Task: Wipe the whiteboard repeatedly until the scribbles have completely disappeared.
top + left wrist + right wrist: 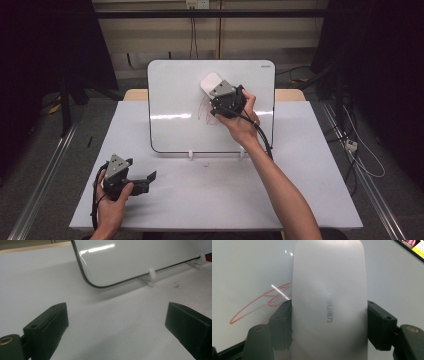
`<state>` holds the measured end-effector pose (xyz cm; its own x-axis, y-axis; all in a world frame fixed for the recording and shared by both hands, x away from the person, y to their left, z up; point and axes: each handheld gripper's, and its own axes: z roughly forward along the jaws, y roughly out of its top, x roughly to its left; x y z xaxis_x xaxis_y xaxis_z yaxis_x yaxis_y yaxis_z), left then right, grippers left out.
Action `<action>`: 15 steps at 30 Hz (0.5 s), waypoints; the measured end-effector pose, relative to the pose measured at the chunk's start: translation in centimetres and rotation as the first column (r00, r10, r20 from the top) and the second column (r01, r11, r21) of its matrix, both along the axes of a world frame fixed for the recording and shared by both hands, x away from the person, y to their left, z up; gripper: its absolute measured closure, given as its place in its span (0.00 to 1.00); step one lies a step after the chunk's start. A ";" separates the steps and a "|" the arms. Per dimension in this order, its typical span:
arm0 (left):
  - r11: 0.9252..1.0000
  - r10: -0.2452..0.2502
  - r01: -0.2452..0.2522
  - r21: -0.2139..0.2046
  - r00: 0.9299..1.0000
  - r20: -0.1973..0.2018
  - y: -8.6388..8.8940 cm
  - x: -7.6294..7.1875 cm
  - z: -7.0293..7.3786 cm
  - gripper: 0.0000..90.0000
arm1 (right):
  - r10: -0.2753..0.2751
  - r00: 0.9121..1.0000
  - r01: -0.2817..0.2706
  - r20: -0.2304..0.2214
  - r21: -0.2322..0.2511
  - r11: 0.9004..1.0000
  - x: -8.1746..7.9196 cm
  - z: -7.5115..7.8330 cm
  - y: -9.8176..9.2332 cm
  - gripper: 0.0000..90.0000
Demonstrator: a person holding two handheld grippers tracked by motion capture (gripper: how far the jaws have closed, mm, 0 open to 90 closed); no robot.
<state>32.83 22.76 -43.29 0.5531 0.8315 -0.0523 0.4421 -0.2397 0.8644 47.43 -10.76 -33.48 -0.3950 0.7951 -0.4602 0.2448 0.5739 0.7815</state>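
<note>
Eraser (211,83): in the high view it sits clamped in the right gripper (220,97) against the upright whiteboard (170,95), just above red scribbles (206,111), so wiping looks underway; the left gripper (145,179) rests on the table (300,190). The left gripper view shows its jaws wide, empty. In the right gripper view the jaws squeeze the eraser's (328,302) sides; next, sweep down over the red marks (259,306), pressing flat.

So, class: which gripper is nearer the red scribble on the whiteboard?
Right. The right gripper presses the eraser against the board beside the red scribble; the left gripper rests open on the table.
</note>
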 end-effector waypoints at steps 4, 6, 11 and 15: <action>1.000 -0.004 0.004 -0.008 1.000 -0.006 0.0 0.0 0.0 0.05 | -0.014 1.000 0.014 0.010 0.008 1.000 0.4 0.7 -0.3 0.35; 1.000 -0.012 0.012 0.000 1.000 -0.004 -0.1 -0.1 0.1 0.05 | -0.026 1.000 0.025 0.014 0.023 0.999 0.8 1.0 -0.5 0.35; 1.000 -0.005 0.005 -0.003 1.000 0.001 0.1 -0.1 0.0 0.05 | -0.050 0.999 0.049 0.020 0.044 0.998 1.5 2.1 -1.2 0.35; 1.000 0.000 0.000 -0.006 1.000 -0.002 0.1 0.0 0.0 0.05 | -0.060 0.998 0.059 0.014 0.057 0.997 1.9 2.6 -1.8 0.35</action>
<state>32.78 22.90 -43.27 0.5531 0.8310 -0.0586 0.4436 -0.2342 0.8651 49.35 -12.55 -30.91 -0.3389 0.8421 -0.4195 0.2645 0.5132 0.8165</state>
